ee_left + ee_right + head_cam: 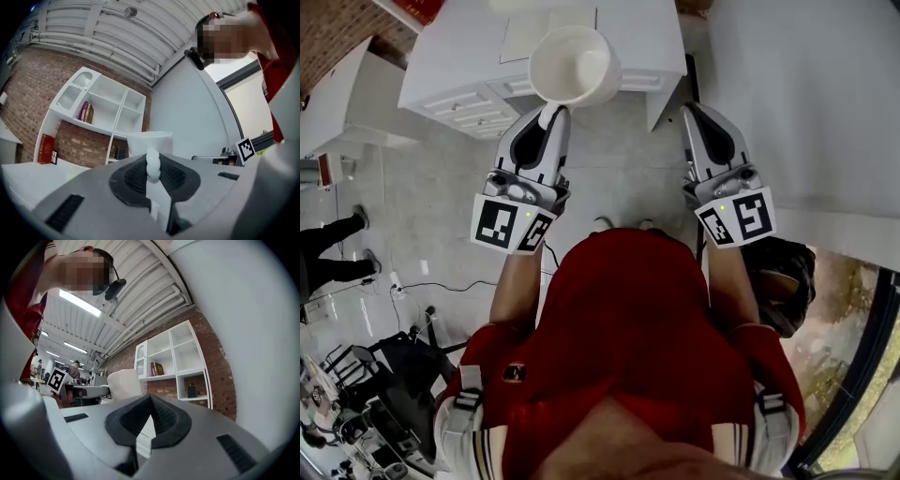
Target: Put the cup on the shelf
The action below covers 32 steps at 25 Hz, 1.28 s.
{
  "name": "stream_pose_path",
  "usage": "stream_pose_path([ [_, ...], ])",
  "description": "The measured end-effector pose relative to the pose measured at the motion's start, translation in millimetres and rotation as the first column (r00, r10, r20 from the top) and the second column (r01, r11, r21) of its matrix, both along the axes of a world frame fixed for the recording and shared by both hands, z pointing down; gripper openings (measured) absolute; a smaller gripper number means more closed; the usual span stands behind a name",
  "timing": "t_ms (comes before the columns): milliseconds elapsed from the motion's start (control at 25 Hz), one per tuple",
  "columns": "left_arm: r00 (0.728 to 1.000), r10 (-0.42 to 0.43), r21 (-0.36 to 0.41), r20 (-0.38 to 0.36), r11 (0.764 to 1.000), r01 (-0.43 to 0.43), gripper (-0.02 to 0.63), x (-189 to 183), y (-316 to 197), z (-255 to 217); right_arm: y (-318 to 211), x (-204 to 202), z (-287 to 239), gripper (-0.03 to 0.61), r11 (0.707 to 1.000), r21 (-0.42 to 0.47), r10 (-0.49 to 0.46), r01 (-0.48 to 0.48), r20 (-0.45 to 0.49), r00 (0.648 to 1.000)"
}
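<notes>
- Ahead of us, the cup (575, 64) sits at the tip of the left hand-held gripper (551, 112), its handle between the jaws.
- The right hand-held gripper (692, 114) lies to the cup's right, apart from it.
- Beyond the cup, the shelf (105, 110) stands against the brick wall (33, 93), with books (86, 112) in one compartment.

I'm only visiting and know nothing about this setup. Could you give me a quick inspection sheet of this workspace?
Surface: white counter with drawers, below the cup.
Job's things: white cup, held in the air by its handle; white shelf against the brick wall, cup not yet on it.
Clutter: books in one shelf compartment; red book upright on the counter.
Tongs: left tongs shut on the cup's handle; right tongs shut, empty.
Cables: black cable on the floor.
Surroundings: another person's legs at the head view's left edge.
</notes>
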<state>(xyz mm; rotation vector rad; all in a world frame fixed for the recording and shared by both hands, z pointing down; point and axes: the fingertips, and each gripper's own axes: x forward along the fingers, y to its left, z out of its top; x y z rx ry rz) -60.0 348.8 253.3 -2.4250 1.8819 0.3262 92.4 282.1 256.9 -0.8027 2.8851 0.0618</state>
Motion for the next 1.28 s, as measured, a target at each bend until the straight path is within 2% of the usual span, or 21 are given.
stream_pose_path([
  [440,0.999,0.034,0.013,-0.026,0.999,-0.034,0.049,-46,1,7,9,-36,11,-0.003,0.999,-0.018,0.043,-0.044,-0.040,0.998],
  [760,0.999,0.026,0.008,-0.025,1.000,-0.026,0.049,-68,-21,9,-13,-47,12,-0.003,0.998,-0.019,0.065,-0.066,-0.043,0.997],
  [1000,1.000,0.025,0.000,-0.002,1.000,-0.025,0.049,-69,-57,10,-54,-49,18,-0.003,0.997,-0.028,0.067,-0.067,-0.008,0.998],
  [1280,0.999,0.032,-0.015,0.016,0.999,-0.032,0.049,-70,-129,12,-140,-49,18,-0.003,0.996,-0.017,0.087,-0.086,0.021,0.996],
])
